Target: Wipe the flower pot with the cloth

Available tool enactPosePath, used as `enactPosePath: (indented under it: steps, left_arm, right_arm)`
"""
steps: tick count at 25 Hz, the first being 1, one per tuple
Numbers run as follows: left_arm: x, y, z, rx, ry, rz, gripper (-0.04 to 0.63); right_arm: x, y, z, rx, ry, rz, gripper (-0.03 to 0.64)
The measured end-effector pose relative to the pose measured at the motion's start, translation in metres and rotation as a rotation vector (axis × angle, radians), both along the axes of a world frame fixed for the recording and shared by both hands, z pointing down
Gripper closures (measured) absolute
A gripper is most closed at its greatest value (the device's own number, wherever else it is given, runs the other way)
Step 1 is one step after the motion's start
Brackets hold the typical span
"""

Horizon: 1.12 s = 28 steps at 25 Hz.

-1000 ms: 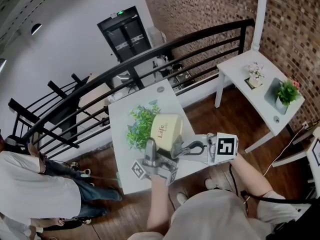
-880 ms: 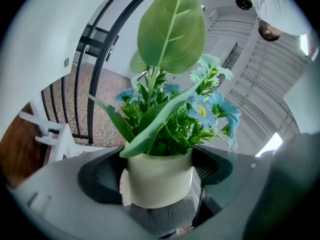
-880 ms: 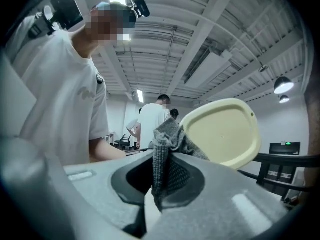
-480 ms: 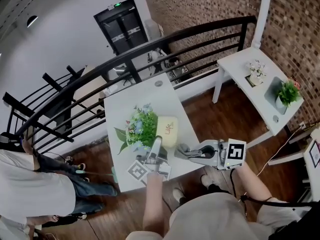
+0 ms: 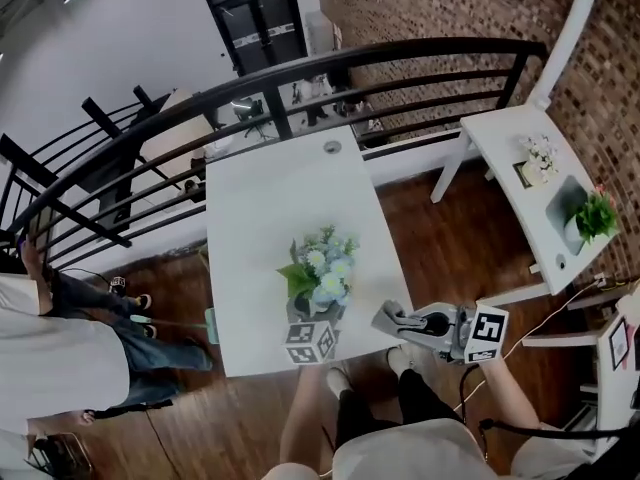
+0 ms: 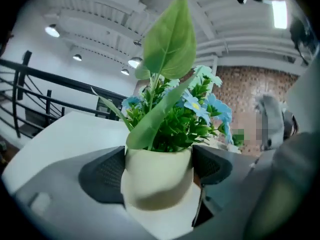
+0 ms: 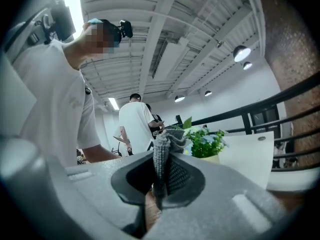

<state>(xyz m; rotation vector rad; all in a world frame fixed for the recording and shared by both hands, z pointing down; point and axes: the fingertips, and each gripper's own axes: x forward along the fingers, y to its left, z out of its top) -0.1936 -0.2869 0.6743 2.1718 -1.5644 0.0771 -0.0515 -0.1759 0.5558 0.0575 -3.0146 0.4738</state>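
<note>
1. L gripper clamped on pot, upright, at worktop near edge.
2. R gripper pinches cloth, clear of pot.
3. We judge wipe pending; next: cloth onto pot wall.

The right tongs pinch the grey cloth (bunched upward), flower pot beyond on the white table.
</note>
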Motion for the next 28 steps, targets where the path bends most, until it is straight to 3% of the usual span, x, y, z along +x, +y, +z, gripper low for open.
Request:
enactPosePath:
  steps: [5, 12, 15, 17, 21, 24, 28]
  left_arm:
    - [0.001, 0.006, 0.079, 0.002, -0.182, -0.072, 0.158]
    - [0.007, 0.013, 0.121, -0.025, -0.303, -0.045, 0.163]
    - [0.004, 0.018, 0.122, -0.027, -0.32, -0.075, 0.156]
    - [0.004, 0.027, 0.128, -0.064, -0.32, -0.104, 0.089]
    - [-0.004, 0.062, 0.122, -0.114, -0.294, -0.193, 0.087]
    - [-0.011, 0.099, 0.093, -0.11, -0.277, -0.277, 0.087]
    - [-0.009, 0.132, 0.009, -0.03, -0.221, -0.363, 0.087]
  right_arm:
    - [-0.001, 0.002, 0.046, -0.099, 0.033, 0.038, 0.615]
    - [0.001, 0.0, 0.062, -0.11, 0.05, 0.057, 0.615]
    - [0.006, -0.003, 0.056, -0.101, 0.037, 0.066, 0.615]
    - [0.017, -0.01, 0.057, -0.098, 0.028, 0.097, 0.615]
    - [0.036, -0.026, 0.067, -0.115, 0.022, 0.176, 0.615]
    - [0.034, -0.027, 0.066, -0.102, 0.035, 0.181, 0.615]
    - [0.015, -0.025, 0.026, -0.004, -0.006, 0.171, 0.615]
